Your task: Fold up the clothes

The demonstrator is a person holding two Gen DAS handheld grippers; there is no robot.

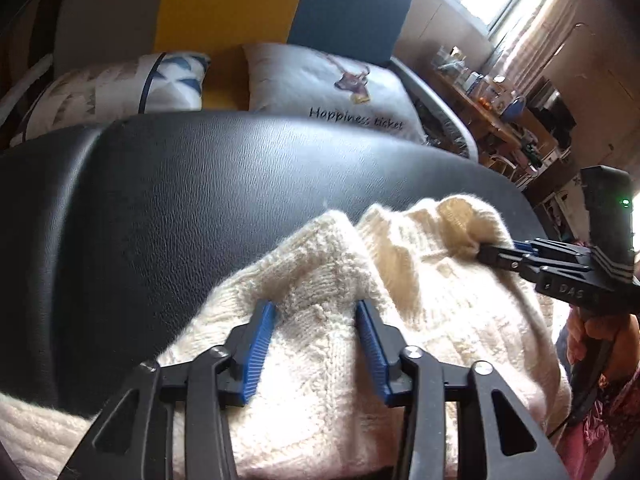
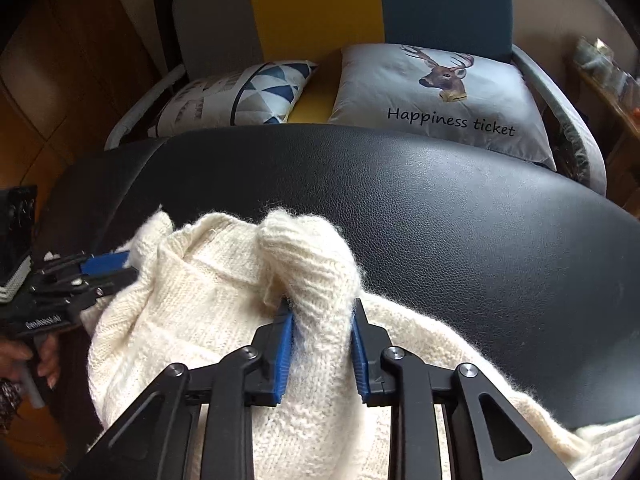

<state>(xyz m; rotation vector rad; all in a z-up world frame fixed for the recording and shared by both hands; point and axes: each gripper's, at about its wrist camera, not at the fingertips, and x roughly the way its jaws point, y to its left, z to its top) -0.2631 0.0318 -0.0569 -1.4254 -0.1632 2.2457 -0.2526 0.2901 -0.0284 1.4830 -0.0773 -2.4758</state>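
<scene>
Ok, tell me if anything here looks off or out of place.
Nothing is damaged or spilled. The cream sweater lies bunched on the black surface, as expected mid-fold, with the right gripper pinching a fold and the left gripper pressing on the knit.

Each black plastic tool, left [image 1: 316,312] and right [image 2: 322,312], has ribbed blue pads [image 1: 260,344] on forked, cut-out linkage arms pinned with silver screws [image 1: 482,368]. One body carries embossed lettering and a green light [image 1: 624,201]. A patterned pink sleeve [image 1: 612,416] shows.

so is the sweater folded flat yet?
No. The sweater is bunched on the black surface, with the right gripper pinching a raised ridge.
</scene>
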